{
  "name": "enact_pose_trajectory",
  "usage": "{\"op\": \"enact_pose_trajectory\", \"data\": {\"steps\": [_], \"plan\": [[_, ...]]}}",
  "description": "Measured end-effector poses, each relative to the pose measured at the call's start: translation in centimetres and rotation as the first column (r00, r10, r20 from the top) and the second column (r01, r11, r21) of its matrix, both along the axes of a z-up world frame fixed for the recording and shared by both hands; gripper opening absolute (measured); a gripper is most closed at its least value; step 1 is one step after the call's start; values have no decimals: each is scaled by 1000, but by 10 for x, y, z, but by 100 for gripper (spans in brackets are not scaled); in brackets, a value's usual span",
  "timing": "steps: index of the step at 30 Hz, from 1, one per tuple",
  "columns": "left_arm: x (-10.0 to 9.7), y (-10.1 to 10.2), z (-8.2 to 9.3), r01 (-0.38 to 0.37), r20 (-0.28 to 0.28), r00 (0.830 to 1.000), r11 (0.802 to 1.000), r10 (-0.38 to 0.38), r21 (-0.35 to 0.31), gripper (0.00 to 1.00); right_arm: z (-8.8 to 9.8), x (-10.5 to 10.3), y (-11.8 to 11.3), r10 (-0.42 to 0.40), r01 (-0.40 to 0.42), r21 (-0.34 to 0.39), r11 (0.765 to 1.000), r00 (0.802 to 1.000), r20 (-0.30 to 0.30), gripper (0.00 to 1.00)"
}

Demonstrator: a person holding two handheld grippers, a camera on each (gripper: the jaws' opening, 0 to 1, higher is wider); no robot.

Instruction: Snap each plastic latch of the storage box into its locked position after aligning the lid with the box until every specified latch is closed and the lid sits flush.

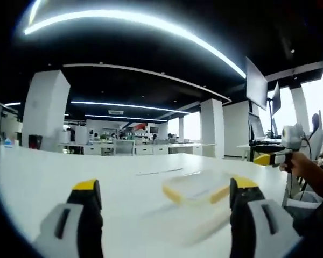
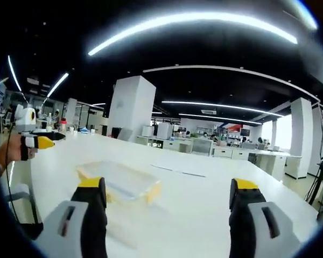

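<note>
Monitors [image 1: 257,86] beyond storage box [image 1: 196,187], left view.

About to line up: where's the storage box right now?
The storage box lies on the white table, near the right jaw in the left gripper view and near the left jaw in the right gripper view.

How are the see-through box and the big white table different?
The storage box is clear plastic with yellow latches at its ends; the table is plain white. The box is small and sits on top; the table is wide and stretches far past it. The box looks blurry in the left gripper view; the table does not. Both have flat tops.
</note>
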State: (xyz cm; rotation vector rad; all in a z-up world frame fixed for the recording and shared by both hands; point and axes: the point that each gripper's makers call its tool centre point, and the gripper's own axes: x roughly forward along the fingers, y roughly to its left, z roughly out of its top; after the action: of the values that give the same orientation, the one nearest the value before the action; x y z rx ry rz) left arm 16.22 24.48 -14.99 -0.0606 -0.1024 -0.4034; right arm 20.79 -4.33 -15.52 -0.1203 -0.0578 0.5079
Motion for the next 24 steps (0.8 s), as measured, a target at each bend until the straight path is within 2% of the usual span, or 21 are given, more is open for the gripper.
{"op": "enact_pose_trajectory", "data": {"steps": [3,5,6,7,11,16,21,24], "plan": [[0,-2,2,12,-9,1000,1000,-12,0,97,1,2,2,-4,4,-1,1000,1000,-9,96],[-1,-5,11,23,23,999,1000,-23,-1,96,2,4,2,-9,9,-2,1000,1000,-11,97],[-1,-6,20,21,56,998,1000,-20,-15,96,1,5,4,-4,4,0,1000,1000,-20,97],[-1,-6,23,18,63,998,1000,-17,-13,97,0,5,3,-6,6,4,1000,1000,-26,98],[-2,-9,23,4,56,998,1000,-5,14,100,-8,2,-3,-24,25,29,999,998,-49,99],[-16,-1,29,-21,102,995,1000,22,-10,100,-6,-9,-6,-34,36,30,999,998,-46,100],[-25,1,20,-29,56,998,999,28,28,100,-1,-24,-4,-27,28,27,999,999,-30,100],[-34,2,20,-35,56,998,999,34,21,100,0,-32,-5,-32,32,30,999,999,-27,100]]}}
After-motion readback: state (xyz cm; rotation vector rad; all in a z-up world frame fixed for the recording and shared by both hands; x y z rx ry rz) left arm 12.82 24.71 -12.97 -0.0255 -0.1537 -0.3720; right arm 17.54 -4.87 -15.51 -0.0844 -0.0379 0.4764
